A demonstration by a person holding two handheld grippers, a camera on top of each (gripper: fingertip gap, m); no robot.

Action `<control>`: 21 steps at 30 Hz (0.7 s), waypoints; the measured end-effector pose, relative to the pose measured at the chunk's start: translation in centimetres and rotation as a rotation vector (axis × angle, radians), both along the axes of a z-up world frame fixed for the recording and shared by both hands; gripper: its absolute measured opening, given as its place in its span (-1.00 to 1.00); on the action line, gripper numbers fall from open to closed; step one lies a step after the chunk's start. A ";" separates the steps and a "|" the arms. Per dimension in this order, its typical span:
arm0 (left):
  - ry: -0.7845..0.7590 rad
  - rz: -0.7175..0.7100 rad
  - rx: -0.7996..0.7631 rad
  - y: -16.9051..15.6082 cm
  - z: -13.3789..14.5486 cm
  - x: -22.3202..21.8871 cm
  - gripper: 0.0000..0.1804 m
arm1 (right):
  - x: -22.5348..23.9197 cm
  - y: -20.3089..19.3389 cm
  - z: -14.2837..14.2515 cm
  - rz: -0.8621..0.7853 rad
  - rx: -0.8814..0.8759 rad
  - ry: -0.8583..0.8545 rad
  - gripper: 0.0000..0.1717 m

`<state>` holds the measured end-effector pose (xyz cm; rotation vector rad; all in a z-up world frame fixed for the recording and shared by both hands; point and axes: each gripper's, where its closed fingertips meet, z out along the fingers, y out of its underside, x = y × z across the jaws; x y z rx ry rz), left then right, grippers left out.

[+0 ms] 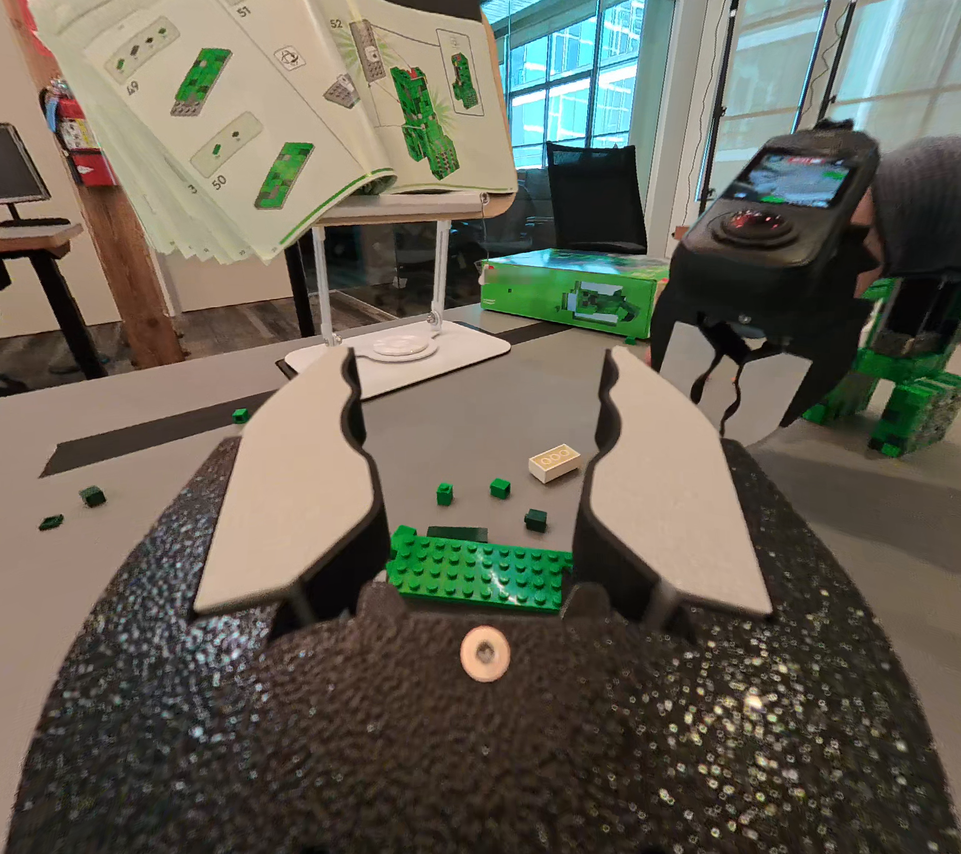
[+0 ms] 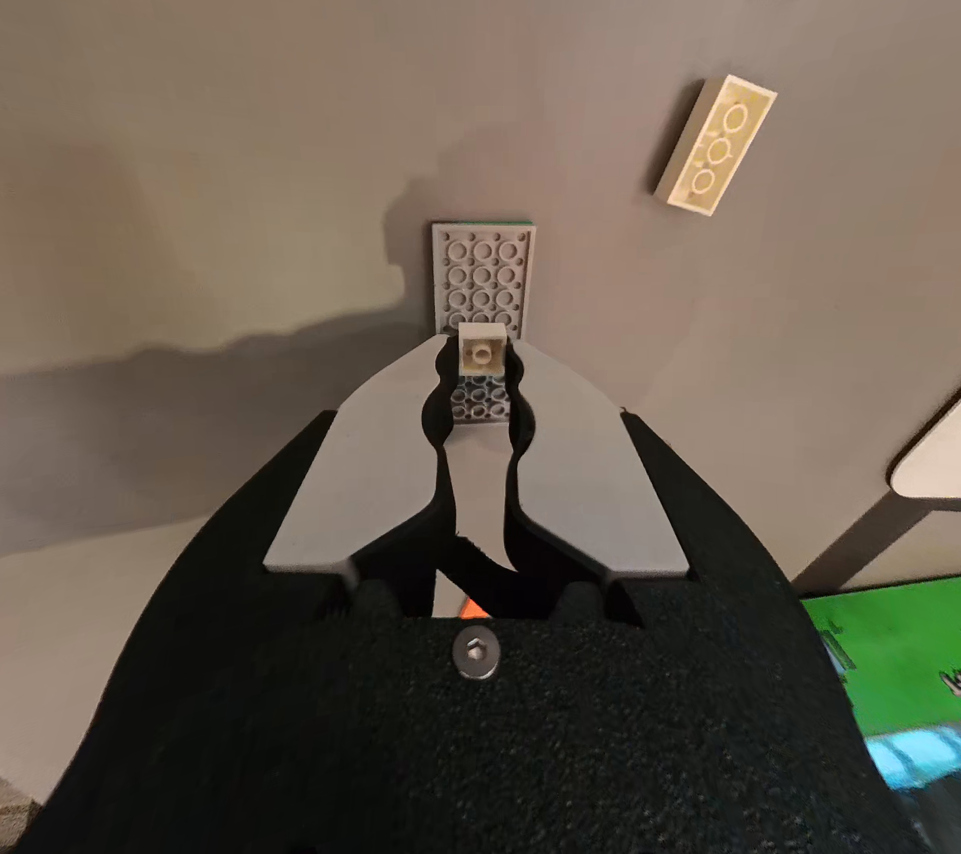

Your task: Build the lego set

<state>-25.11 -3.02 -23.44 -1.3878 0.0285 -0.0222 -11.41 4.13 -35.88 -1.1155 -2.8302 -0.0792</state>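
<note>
White brick, small, light, rigid: your right hand-held gripper pinches its sides above the grey plate; left hand-held gripper gapes empty.

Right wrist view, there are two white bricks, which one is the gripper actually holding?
The small square white brick, pinched between the right gripper fingertips over the grey plate. The long white brick lies apart on the table.

Open grey tabletop between the white book-stand base and the green studded plate, obstructed nearer the plate by a white brick and three small green bricks, bounded right of the base by a green box.
</note>
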 end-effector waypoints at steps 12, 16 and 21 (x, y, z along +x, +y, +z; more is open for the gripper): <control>-0.260 -0.615 0.011 -1.5 3.2 7.8 -0.14 | -2.8 -7.5 15.0 -0.081 -0.713 0.742 -0.81; -0.157 -0.730 -0.008 -2.4 4.2 11.3 -0.13 | -0.3 -10.4 17.9 -0.024 -0.975 0.736 -0.81; -0.026 -0.965 0.127 -5.7 8.2 16.4 -0.25 | 4.0 -13.2 20.4 0.053 -1.201 0.625 -0.81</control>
